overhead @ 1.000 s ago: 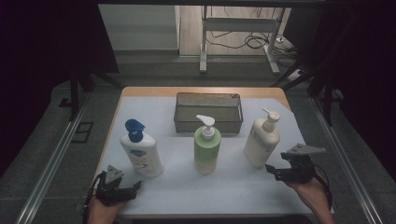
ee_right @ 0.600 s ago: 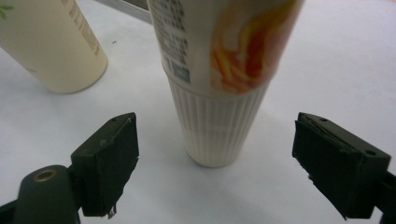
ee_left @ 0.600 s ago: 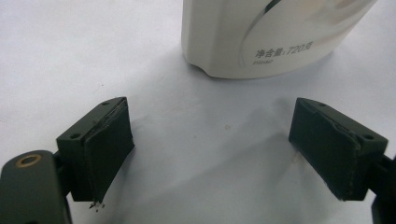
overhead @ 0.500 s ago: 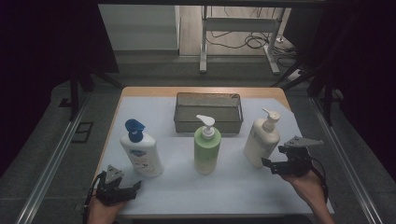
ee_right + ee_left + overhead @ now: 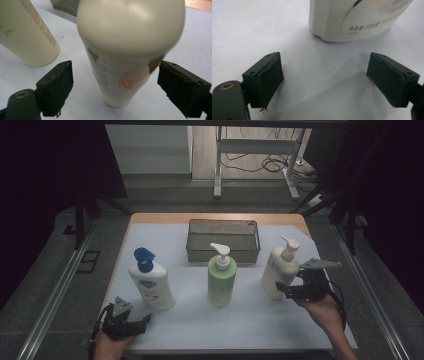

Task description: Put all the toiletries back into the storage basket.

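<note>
On the white table sheet (image 5: 200, 320) we see three pump bottles in a loose row, with a grey mesh basket (image 5: 223, 240) behind them toward the far edge. The white bottle with the blue pump (image 5: 151, 282) stands at the left, the green bottle (image 5: 222, 278) in the middle just in front of the basket, and the cream bottle (image 5: 280, 270) at the right. All three stand upright and apart from one another.

Nothing lies between our right gripper (image 5: 283, 290) and the cream bottle. The green bottle is the nearest neighbour on its other side — in the right gripper view it shows as a pale wall (image 5: 27, 35) off to the left, clear of the jaws.

The right gripper is at the cream bottle's lower right side, pointing at it from the table's right edge. In the right gripper view the bottle (image 5: 125, 55) stands between the two black jaws, with a gap of white sheet on either side. The pads do not touch it. The jaws stand wide and have just been opening further.

Our left gripper (image 5: 131, 324) rests low at the near left corner, its jaws wide apart with nothing between them — the base of the white bottle (image 5: 352, 22) stands just ahead of it.
</note>
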A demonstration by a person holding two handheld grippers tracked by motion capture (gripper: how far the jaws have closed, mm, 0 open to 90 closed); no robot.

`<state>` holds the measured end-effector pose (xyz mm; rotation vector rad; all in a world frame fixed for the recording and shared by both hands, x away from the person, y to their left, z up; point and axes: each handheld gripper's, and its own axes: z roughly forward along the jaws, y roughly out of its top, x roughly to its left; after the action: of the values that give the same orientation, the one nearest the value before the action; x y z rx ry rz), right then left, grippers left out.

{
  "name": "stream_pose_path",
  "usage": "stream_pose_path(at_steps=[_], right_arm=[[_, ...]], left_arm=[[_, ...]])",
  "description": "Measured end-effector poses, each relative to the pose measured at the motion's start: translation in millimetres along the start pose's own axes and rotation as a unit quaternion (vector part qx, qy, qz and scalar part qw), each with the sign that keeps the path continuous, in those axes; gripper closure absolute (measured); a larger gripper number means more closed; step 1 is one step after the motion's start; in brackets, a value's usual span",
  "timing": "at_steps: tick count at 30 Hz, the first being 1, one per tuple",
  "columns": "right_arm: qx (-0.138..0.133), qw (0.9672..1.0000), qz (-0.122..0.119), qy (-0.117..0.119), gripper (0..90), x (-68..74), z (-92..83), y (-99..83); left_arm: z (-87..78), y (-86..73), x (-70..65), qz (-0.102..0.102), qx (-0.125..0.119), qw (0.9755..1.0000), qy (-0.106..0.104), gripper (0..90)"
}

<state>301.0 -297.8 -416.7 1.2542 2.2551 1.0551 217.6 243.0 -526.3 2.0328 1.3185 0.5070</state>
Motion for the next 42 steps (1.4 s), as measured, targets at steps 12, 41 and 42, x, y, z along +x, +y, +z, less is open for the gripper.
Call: stream_pose_path(at_steps=[12,41,42], right_arm=[[-0.004,0.9997,-0.002,-0.022,14.4,3.0,6.3,14.8],[0.005,0.9992,-0.018,-0.036,35.4,2.8,12.6,30.2],[0.012,0.9992,-0.02,-0.033,35.6,2.3,12.4,31.9]], left_arm=[[-0.1,-0.1,0.0,0.0,0.0,1.0,0.0,13.0],[-0.1,0.0,0.3,0.0,0.0,1.0,-0.001,13.0],[-0.1,0.0,0.3,0.001,0.0,1.0,-0.001,13.0]])
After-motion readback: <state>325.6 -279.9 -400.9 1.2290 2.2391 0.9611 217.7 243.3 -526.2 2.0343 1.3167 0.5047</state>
